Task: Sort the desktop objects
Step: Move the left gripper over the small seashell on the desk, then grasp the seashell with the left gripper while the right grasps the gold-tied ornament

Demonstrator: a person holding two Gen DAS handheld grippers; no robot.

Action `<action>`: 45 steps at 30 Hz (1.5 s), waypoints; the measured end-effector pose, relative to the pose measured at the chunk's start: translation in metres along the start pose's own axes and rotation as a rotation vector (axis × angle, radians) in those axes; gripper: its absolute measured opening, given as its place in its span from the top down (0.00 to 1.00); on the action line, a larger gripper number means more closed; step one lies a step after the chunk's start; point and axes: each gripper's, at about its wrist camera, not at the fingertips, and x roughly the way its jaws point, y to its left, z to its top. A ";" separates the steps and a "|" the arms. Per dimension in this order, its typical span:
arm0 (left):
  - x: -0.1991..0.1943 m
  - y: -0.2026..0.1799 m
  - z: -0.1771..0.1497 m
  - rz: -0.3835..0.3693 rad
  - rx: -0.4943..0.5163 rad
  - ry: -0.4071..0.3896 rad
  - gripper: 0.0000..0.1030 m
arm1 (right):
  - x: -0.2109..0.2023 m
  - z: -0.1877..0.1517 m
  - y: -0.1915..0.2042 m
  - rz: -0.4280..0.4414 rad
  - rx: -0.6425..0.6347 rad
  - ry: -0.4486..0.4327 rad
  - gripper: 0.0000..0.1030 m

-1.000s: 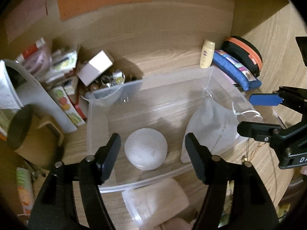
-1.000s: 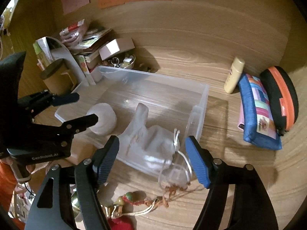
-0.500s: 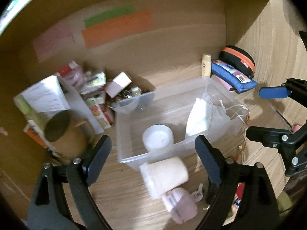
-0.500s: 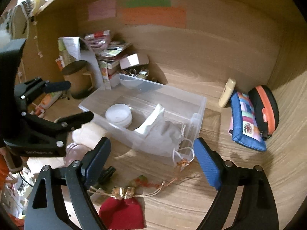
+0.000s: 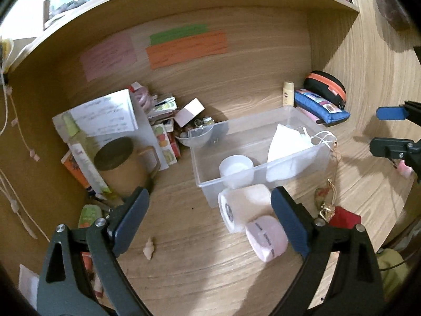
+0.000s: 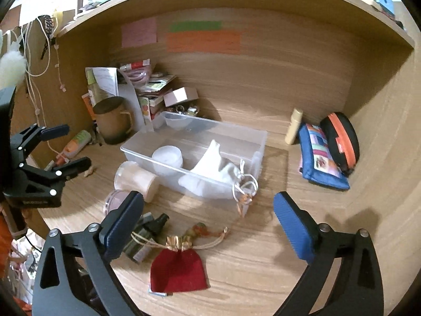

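A clear plastic bin (image 5: pixel 210 134) (image 6: pixel 257 137) stands mid-desk and holds a white round jar (image 5: pixel 235 164) (image 6: pixel 168 155) and a white drawstring pouch (image 5: pixel 286 142) (image 6: pixel 213 166). Against its front lie a beige cylinder (image 5: pixel 242 205) (image 6: pixel 134 177) and a pink round case (image 5: pixel 267 237) (image 6: pixel 115 200). A red pouch (image 6: pixel 177 268) (image 5: pixel 344 216) lies in front. My left gripper (image 5: pixel 210 223) (image 6: pixel 56 144) is open and empty, pulled back above the desk. My right gripper (image 6: pixel 208 226) (image 5: pixel 386 129) is open and empty above the red pouch.
Books, papers and a small box (image 5: pixel 189 110) pile up at the back left by a brown lidded mug (image 5: pixel 121 163). A lotion bottle (image 6: pixel 294 126), blue pencil case (image 6: pixel 321 155) and black-orange case (image 6: pixel 342 139) lie at the right. A small shell (image 5: pixel 149 247) lies on the desk.
Both grippers have pulled back and up from the bin, so much more of the desk shows. Both stay open and empty. The jar and pouch remain in the bin.
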 end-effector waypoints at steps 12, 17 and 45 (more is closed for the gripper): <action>0.009 0.071 -0.031 0.051 -0.173 0.054 0.08 | 0.005 -0.026 0.005 -0.036 0.032 0.012 0.04; 0.032 0.083 -0.058 0.083 -0.180 0.128 0.08 | 0.014 -0.034 0.002 -0.050 0.054 0.034 0.04; 0.097 0.104 -0.092 0.045 -0.229 0.288 0.80 | 0.087 -0.072 -0.032 0.006 0.143 0.224 0.18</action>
